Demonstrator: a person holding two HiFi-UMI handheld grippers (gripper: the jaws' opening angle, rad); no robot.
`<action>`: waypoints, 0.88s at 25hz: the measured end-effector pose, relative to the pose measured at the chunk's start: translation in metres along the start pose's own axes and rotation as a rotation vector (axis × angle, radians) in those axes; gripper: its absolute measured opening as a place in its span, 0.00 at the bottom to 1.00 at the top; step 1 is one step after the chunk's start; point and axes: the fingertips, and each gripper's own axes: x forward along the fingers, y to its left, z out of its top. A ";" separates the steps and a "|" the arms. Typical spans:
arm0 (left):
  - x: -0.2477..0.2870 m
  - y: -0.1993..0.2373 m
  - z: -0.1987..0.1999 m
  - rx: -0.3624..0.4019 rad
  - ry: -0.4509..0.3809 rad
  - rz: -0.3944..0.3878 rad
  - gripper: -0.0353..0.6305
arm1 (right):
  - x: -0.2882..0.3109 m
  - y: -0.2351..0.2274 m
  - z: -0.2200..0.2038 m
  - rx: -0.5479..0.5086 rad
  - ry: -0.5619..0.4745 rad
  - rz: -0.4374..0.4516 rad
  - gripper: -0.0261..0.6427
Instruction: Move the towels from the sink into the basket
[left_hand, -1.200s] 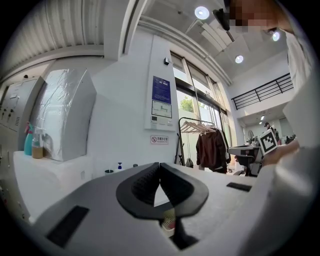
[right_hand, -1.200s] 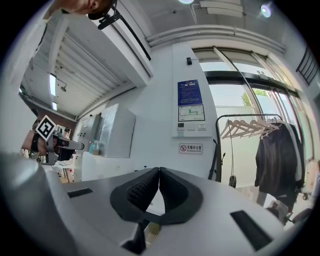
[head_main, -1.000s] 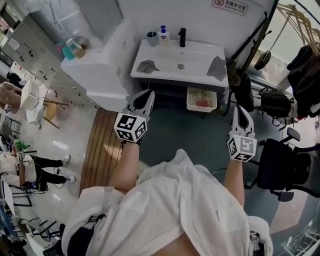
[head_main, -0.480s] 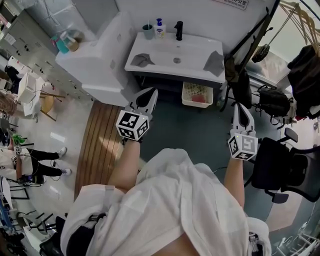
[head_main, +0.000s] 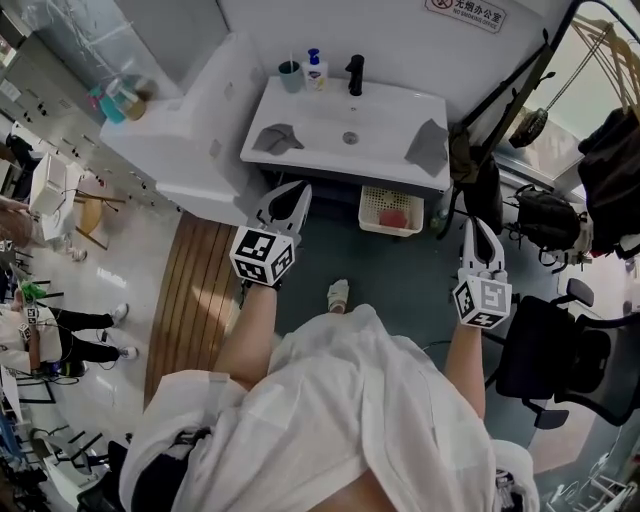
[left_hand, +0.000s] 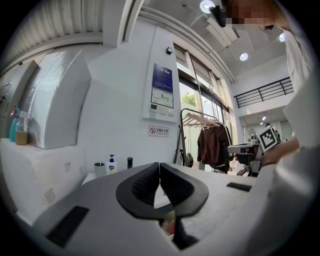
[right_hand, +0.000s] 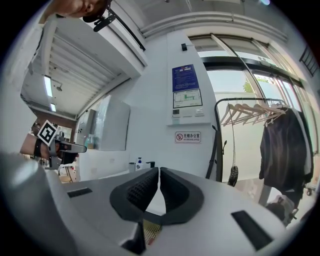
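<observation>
In the head view a white sink stands against the far wall. A crumpled grey towel lies on its left side and another grey towel hangs over its right edge. A white mesh basket with something red inside sits on the floor under the sink. My left gripper is shut and empty, held in the air short of the sink's left front. My right gripper, also shut and empty, hovers to the right of the basket. Both gripper views show pads pressed together, left gripper and right gripper.
A cup, soap bottle and black faucet line the sink's back. A white cabinet is left of it, a wooden floor mat below. A black chair, a backpack and hanging clothes crowd the right.
The person has stepped toward the sink, and a foot now shows on the floor ahead. Both grippers stay shut and have barely shifted in view.
</observation>
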 end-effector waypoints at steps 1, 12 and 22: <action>0.010 0.008 0.001 -0.001 0.001 0.000 0.07 | 0.011 -0.003 -0.001 0.003 0.004 0.000 0.08; 0.109 0.074 -0.001 -0.021 0.014 -0.016 0.07 | 0.128 -0.030 -0.016 0.012 0.061 0.012 0.09; 0.171 0.100 -0.015 -0.021 0.061 -0.054 0.07 | 0.190 -0.044 -0.040 0.012 0.120 0.025 0.09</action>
